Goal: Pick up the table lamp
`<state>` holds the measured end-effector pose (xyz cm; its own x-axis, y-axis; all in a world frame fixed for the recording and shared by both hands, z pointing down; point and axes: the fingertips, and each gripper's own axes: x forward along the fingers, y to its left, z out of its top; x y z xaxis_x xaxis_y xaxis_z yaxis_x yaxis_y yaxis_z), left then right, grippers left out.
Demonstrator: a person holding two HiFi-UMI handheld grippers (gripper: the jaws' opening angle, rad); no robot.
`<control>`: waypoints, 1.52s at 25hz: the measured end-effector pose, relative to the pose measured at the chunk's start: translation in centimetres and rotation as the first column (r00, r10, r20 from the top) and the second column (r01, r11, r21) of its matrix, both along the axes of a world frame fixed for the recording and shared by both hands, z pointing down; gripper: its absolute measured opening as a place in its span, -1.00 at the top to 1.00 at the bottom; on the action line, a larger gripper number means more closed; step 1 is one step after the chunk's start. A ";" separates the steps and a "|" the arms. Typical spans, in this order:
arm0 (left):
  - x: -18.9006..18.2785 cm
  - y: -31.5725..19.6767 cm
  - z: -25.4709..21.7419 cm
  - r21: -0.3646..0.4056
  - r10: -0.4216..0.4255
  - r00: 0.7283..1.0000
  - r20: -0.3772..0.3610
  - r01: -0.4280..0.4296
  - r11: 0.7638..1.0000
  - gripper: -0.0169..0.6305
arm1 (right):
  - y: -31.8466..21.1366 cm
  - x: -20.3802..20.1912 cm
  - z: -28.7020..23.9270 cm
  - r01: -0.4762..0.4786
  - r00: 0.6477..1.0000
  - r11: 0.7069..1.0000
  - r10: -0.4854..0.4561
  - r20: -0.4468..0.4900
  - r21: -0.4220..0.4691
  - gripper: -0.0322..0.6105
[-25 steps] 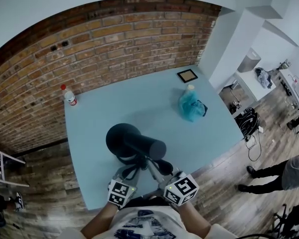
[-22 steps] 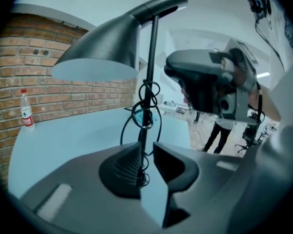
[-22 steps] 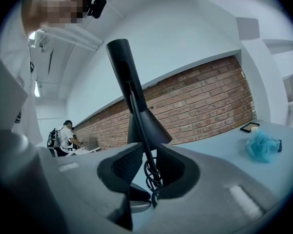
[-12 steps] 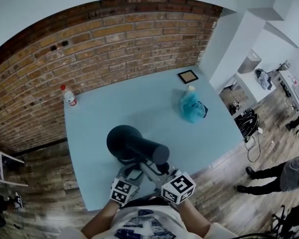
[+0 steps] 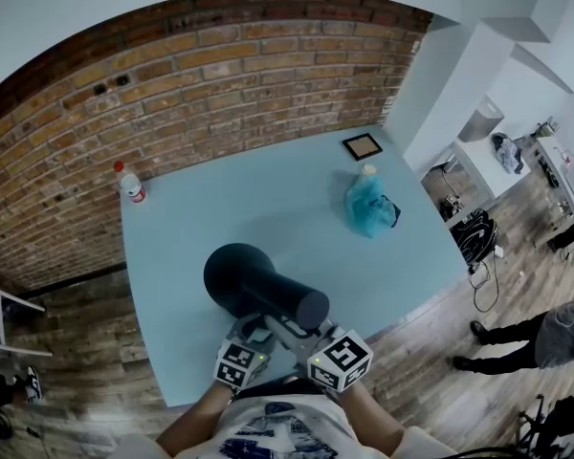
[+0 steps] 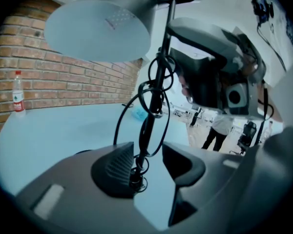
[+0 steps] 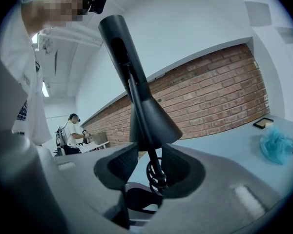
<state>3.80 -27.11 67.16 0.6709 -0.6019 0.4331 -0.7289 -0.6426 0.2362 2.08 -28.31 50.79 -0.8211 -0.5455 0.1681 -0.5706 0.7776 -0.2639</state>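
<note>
The left gripper (image 6: 147, 156) was opening, its jaws wide around the table lamp (image 5: 256, 281) stem (image 6: 154, 99), seemingly not pressing it. The right gripper (image 7: 149, 164) was closing, stem and coiled cord (image 7: 156, 175) loose between its jaws. The lamp stood near the blue table (image 5: 268, 191) front edge.

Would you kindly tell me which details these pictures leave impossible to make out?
Table lamp: in the head view its own shade hides most of the base.
Bottle: label print too small in head and left gripper views.
Blue bag: whatever is inside is hidden by its crumpled plastic, every view.
Frame: what it shows is too small, head view.
</note>
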 end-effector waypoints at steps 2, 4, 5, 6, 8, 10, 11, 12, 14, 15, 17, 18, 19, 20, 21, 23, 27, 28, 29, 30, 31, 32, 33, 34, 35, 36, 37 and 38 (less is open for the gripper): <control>0.1 -0.3 0.2 0.007 -0.005 1.000 -0.002 0.005 1.000 0.45 | 0.0 0.0 0.2 0.002 1.000 1.000 -0.002 0.003 0.000 0.45; 0.3 -0.5 0.4 0.007 -0.008 1.000 -0.009 0.008 1.000 0.45 | -0.1 0.0 0.2 0.000 1.000 1.000 0.000 0.005 0.003 0.51; 0.3 -0.6 0.6 0.002 -0.008 1.000 -0.010 0.008 1.000 0.45 | -0.1 0.1 0.3 -0.001 1.000 1.000 0.001 0.003 0.005 0.61; 0.3 -0.6 0.7 -0.005 -0.008 1.000 -0.006 0.008 1.000 0.45 | -0.1 0.1 0.3 -0.001 1.000 1.000 0.001 0.001 0.007 0.61; 0.2 -0.8 0.9 -0.008 -0.008 1.000 0.004 0.008 1.000 0.45 | -0.2 0.1 0.5 0.000 1.000 1.000 0.000 0.000 0.004 0.61; 0.2 -0.9 1.0 -0.009 -0.014 1.000 0.004 0.014 1.000 0.48 | -0.2 0.1 0.6 -0.005 1.000 1.000 0.005 0.004 -0.001 0.62; 0.2 -1.0 1.1 -0.015 -0.018 1.000 0.002 0.018 1.000 0.51 | -0.3 0.1 0.7 -0.009 1.000 1.000 0.009 0.008 -0.005 0.64; 0.2 -0.9 1.2 -0.020 -0.021 1.000 -0.001 0.021 1.000 0.52 | -0.3 0.1 0.7 -0.012 1.000 1.000 0.012 0.013 -0.008 0.67; 0.2 -0.9 1.2 -0.025 -0.025 1.000 -0.007 0.025 0.999 0.53 | -0.3 0.2 0.7 -0.015 1.000 1.000 0.015 0.020 -0.012 0.67; 0.3 -0.9 1.1 -0.022 -0.025 1.000 -0.010 0.025 0.999 0.54 | -0.3 0.2 0.6 -0.016 1.000 1.000 0.016 0.021 -0.012 0.67; 0.5 -1.0 1.0 -0.015 -0.026 1.000 -0.013 0.026 1.000 0.58 | -0.4 0.2 0.6 -0.018 1.000 1.000 0.018 0.025 -0.015 0.67; 0.4 -1.0 1.0 -0.015 -0.029 1.000 -0.010 0.029 0.999 0.63 | -0.4 0.2 0.6 -0.020 0.999 1.000 0.020 0.028 -0.017 0.67; 0.4 -1.0 1.1 -0.017 -0.032 0.999 -0.007 0.032 0.999 0.68 | -0.4 0.2 0.7 -0.022 0.999 1.000 0.023 0.033 -0.021 0.67; 0.4 -1.0 1.2 -0.018 -0.034 0.999 -0.006 0.034 0.999 0.72 | -0.4 0.2 0.7 -0.026 0.999 0.999 0.027 0.041 -0.026 0.67; 0.5 -1.0 1.2 -0.019 -0.034 0.999 -0.008 0.034 0.999 0.73 | -0.4 0.3 0.7 -0.031 0.998 0.999 0.033 0.051 -0.031 0.67; 0.5 -1.0 1.3 -0.020 -0.032 0.999 -0.010 0.032 0.999 0.73 | -0.4 0.3 0.7 -0.040 0.997 0.998 0.043 0.063 -0.038 0.66; 0.4 -1.0 1.2 -0.020 -0.029 0.999 -0.016 0.029 0.999 0.74 | -0.5 0.3 0.8 -0.046 0.996 0.998 0.049 0.071 -0.046 0.66; 0.4 -1.0 1.1 -0.018 -0.029 0.999 -0.018 0.028 0.999 0.74 | -0.5 0.3 0.8 -0.045 0.996 0.998 0.048 0.072 -0.044 0.66; 0.4 -1.1 1.1 -0.013 -0.027 0.999 -0.018 0.027 1.000 0.74 | -0.5 0.3 0.8 -0.044 0.997 0.998 0.046 0.069 -0.040 0.66; 0.4 -1.0 1.2 -0.009 -0.026 1.000 -0.015 0.026 1.000 0.75 | -0.5 0.3 0.8 -0.043 0.997 0.999 0.045 0.064 -0.032 0.66; 0.3 -1.0 1.3 -0.003 -0.026 1.000 -0.012 0.026 1.000 0.75 | -0.5 0.3 0.7 -0.045 0.997 0.999 0.046 0.055 -0.022 0.67; 0.3 -1.0 1.4 0.004 -0.028 1.000 -0.012 0.028 1.000 0.75 | -0.4 0.3 0.7 -0.047 0.998 0.999 0.048 0.044 -0.010 0.68; 0.3 -1.0 1.3 0.010 -0.031 0.999 -0.013 0.031 0.999 0.75 | -0.4 0.3 0.7 -0.051 0.998 0.999 0.051 0.035 0.000 0.69; 0.3 -1.0 1.1 0.014 -0.034 0.999 -0.014 0.034 0.999 0.76 | -0.4 0.3 0.6 -0.055 0.998 0.998 0.055 0.030 0.005 0.70; 0.3 -1.0 1.0 0.014 -0.035 0.999 -0.015 0.036 0.999 0.76 | -0.3 0.3 0.6 -0.060 0.998 0.998 0.060 0.031 0.005 0.71; 0.2 -0.9 0.9 0.015 -0.035 0.999 -0.015 0.035 0.999 0.77 | -0.3 0.2 0.6 -0.064 0.997 0.998 0.064 0.034 0.004 0.70; 0.2 -0.9 0.9 0.016 -0.032 0.999 -0.016 0.032 0.999 0.78 | -0.3 0.2 0.6 -0.068 0.997 0.998 0.067 0.036 0.007 0.71; 0.2 -0.9 0.9 0.019 -0.028 0.999 -0.016 0.028 0.999 0.78 | -0.3 0.3 0.6 -0.070 0.997 0.998 0.069 0.038 0.010 0.71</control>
